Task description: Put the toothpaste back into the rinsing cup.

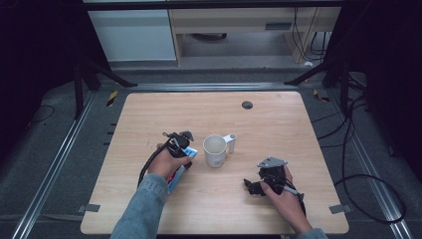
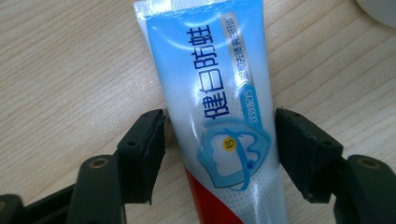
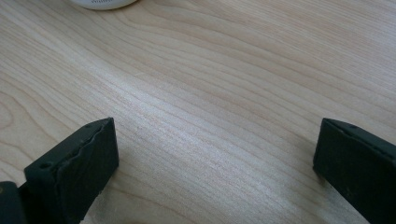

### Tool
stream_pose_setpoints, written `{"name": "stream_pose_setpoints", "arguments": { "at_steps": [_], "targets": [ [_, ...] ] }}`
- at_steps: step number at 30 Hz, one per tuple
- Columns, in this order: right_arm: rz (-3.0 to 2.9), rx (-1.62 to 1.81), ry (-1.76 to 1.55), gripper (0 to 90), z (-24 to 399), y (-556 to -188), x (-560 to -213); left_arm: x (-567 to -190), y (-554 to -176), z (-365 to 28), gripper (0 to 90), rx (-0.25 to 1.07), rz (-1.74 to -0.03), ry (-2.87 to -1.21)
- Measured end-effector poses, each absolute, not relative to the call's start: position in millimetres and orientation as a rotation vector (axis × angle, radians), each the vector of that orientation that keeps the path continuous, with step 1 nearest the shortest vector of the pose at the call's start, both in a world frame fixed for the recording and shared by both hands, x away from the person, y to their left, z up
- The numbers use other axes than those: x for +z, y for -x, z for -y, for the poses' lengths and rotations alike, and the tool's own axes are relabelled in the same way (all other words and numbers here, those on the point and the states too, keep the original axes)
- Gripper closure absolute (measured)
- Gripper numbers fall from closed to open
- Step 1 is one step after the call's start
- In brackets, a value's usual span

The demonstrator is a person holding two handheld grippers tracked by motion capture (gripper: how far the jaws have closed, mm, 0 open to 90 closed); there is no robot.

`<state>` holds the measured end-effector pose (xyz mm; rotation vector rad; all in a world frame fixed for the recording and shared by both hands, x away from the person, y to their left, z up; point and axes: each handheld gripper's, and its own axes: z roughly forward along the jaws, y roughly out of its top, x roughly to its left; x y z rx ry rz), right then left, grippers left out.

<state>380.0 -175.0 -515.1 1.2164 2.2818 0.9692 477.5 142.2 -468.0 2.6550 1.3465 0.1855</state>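
Done: left gripper (image 2: 219,154) lowered astride toothpaste tube (image 2: 219,107), jaws flanking it, pads not yet pressing.
Left: closing on tube, lifting it; probably into mug (image 1: 215,150).
Tube location: flat on table (image 1: 278,124), just left of mug.
Right gripper (image 3: 215,163): released, holding nothing.
Count: 1 tube, 1 mug, 2 grippers.

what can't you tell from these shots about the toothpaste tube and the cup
- Toothpaste tube: cap end cut off by the bottom edge in the left gripper view; in the high view the left gripper and hand cover most of it.
- Cup: contents not visible from the high view's angle.
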Motion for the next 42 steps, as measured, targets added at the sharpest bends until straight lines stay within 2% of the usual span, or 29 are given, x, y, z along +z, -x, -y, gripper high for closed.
{"name": "stream_pose_setpoints", "arguments": {
  "at_steps": [18,24,25,27,32,37,42],
  "targets": [
    [-2.282,0.969,-1.217,0.3,175,-380,-515,-466,-480,-140,51.2,0.144,-1.311,-2.666],
    [-2.282,0.969,-1.216,0.3,175,-380,-515,-463,-478,-140,61.0,0.142,-1.292,-2.658],
    [-2.282,0.969,-1.216,0.3,175,-380,-515,-461,-477,-142,66.6,0.144,-1.282,-2.638],
    [-2.282,0.969,-1.216,0.3,175,-380,-515,-460,-477,-145,69.5,0.134,-1.289,-2.607],
    [-2.281,0.97,-1.219,0.3,175,-380,-515,-452,-471,-150,71.7,0.188,-1.253,-2.575],
    [-2.282,0.969,-1.219,0.3,175,-380,-515,-424,-459,-159,72.2,0.283,-1.213,-2.486],
    [-2.282,0.969,-1.217,0.3,175,-380,-515,-412,-453,-163,72.4,0.328,-1.184,-2.472]
  ]
}}
